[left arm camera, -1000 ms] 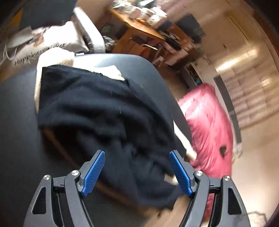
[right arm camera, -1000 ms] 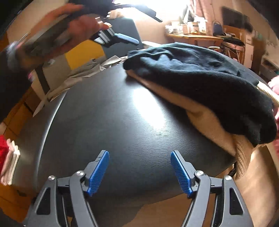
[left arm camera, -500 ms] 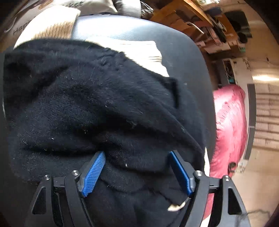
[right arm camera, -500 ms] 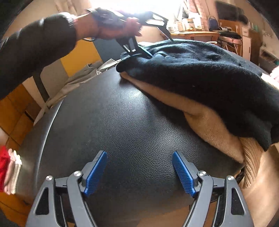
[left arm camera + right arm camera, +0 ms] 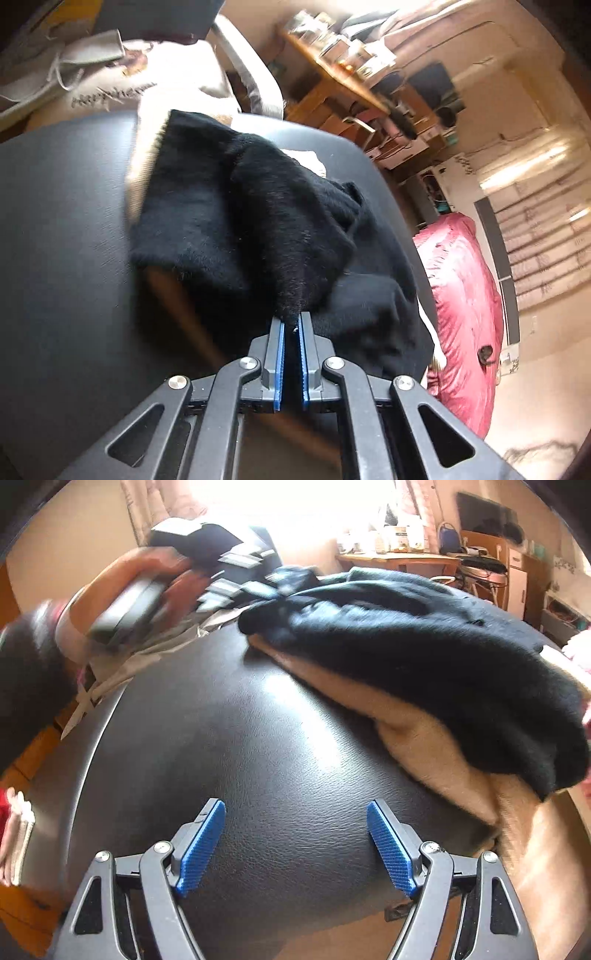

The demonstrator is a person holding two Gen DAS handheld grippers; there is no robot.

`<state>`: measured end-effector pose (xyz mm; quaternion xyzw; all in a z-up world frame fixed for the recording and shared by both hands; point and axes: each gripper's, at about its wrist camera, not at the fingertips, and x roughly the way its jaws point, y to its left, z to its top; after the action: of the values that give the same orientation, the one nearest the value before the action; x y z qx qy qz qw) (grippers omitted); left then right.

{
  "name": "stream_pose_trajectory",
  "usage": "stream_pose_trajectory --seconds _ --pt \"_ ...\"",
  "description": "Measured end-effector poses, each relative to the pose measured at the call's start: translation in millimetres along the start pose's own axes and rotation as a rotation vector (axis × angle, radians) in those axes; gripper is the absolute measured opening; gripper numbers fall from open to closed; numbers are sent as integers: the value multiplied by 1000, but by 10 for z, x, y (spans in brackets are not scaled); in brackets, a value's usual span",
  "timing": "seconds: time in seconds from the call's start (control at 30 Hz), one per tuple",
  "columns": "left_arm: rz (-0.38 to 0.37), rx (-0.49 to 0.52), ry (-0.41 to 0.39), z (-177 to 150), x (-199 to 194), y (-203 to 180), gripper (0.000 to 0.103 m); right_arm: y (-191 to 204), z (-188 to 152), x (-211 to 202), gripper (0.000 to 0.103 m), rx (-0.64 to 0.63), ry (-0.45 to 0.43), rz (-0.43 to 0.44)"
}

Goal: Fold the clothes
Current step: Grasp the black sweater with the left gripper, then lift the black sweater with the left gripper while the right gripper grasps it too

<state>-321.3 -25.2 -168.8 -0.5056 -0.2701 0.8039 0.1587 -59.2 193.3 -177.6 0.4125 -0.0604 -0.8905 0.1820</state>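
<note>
The left gripper point(image 5: 290, 328) is clamped on a pinch of the black sweater point(image 5: 251, 221), its blue pads pressed together with a ridge of dark knit drawn up between them. The sweater lies heaped on the black leather-textured table point(image 5: 62, 240), toward the table's far right part in the left wrist view, and spills over the right edge. Beneath it lies a tan knit garment point(image 5: 424, 738), whose edge shows along the sweater's left side and which hangs off the table's near right corner in the right wrist view.

The right gripper point(image 5: 295, 843) hovers over the near edge of the table, its jaws wide apart and holding nothing, well apart from the clothes pile. In that same view the person's left hand point(image 5: 147, 579) appears blurred at the far left of the table, gripping the handle of the left tool at the sweater's far corner.

Beyond the table's far edge sits a cream tote bag point(image 5: 110, 85) with printed lettering. A pink quilted blanket point(image 5: 465, 314) lies on the floor past the right edge. A wooden desk point(image 5: 399, 557) crowded with small items stands by the bright window.
</note>
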Motion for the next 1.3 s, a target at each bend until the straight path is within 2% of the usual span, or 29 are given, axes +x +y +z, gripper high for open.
stream_pose_trajectory --seconds 0.17,0.23,0.27,0.3,0.33,0.4,0.47,0.6,0.73,0.87,0.93,0.97,1.03,1.07,1.1,1.13,1.17,1.2,1.23,1.3 --pt "-42 -41 -27 -409 -658 515 5 -117 222 -321 80 -39 -91 -92" --pt "-26 -58 -35 -667 -877 766 5 -134 384 -413 82 -98 -128 -171" --pt "-29 -73 -27 -745 -949 880 5 -124 453 -425 86 -147 -146 -213" --pt "-36 -92 -17 -820 -1008 996 5 -110 518 -427 98 -202 -164 -255" --pt "-28 -105 -17 -888 -1031 1064 5 -97 579 -399 103 -256 -172 -310" --pt "-8 -106 -20 -973 -1112 1160 6 -84 684 -294 103 -371 -147 -389" --pt "8 -104 -21 -1052 -1210 1260 14 -79 750 -143 103 -465 -106 -438" --pt "82 -27 -75 -934 -1416 1222 28 -83 825 138 103 -581 -8 -450" --pt "205 143 -138 -694 -1457 944 44 -170 900 362 103 -553 55 -417" --pt "293 279 -85 -364 -1119 830 46 -225 930 467 103 -511 89 -367" --pt "276 294 -30 -215 -896 838 46 -234 928 500 102 -515 98 -366" --pt "266 287 -7 -151 -796 830 46 -231 926 518 100 -524 103 -368" --pt "212 240 55 -73 -578 898 46 -240 926 572 81 -530 114 -362" --pt "182 219 68 -56 -509 935 46 -253 933 603 75 -521 130 -344" --pt "157 200 67 -55 -468 960 44 -275 940 639 59 -507 148 -327" --pt "134 183 62 -60 -435 978 38 -287 947 661 45 -496 154 -325" --pt "122 171 61 -70 -415 988 19 -297 954 678 42 -486 156 -327" --pt "124 167 56 -103 -418 977 8 -297 960 676 38 -482 150 -327" --pt "129 165 46 -147 -431 957 4 -287 963 660 29 -480 142 -328" --pt "87 139 4 -216 -571 938 4 -264 972 608 22 -475 128 -332"
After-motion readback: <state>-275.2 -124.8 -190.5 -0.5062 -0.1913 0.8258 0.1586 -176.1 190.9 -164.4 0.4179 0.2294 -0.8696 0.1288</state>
